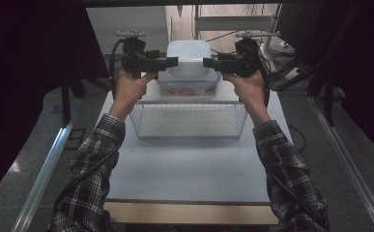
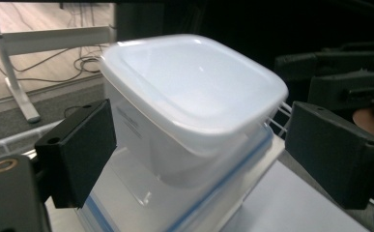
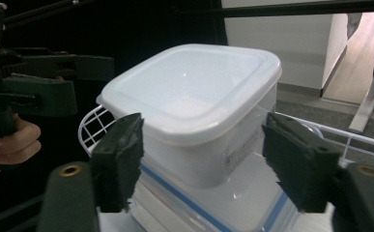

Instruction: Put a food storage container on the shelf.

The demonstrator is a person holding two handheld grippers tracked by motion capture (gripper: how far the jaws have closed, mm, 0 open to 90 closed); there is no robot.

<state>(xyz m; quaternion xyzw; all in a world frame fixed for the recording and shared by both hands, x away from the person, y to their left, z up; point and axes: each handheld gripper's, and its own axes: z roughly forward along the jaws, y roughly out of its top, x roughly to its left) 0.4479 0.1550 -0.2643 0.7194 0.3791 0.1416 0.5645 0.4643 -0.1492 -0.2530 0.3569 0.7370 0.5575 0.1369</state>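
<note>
A white lidded tub (image 1: pixel 188 57) stands stacked on a clear box with a blue-edged lid (image 1: pixel 188 89) at the far end of the table. My left gripper (image 1: pixel 174 61) points in at the tub from the left, my right gripper (image 1: pixel 206 62) from the right. In the left gripper view the tub (image 2: pixel 189 92) lies between the spread jaws of the left gripper (image 2: pixel 206 152), and the pads (image 2: pixel 78 150) do not press on it. In the right gripper view the right gripper (image 3: pixel 211 162) is also open, and its pads (image 3: pixel 298 164) stand wide of the tub (image 3: pixel 194 92).
A white wire basket (image 1: pixel 189 121) sits on the grey table (image 1: pixel 189 169) just in front of the stacked boxes; its rim (image 3: pixel 90 123) shows beside them. Dark curtains flank the table. Metal frame legs and cables (image 1: pixel 271 29) lie beyond the far edge.
</note>
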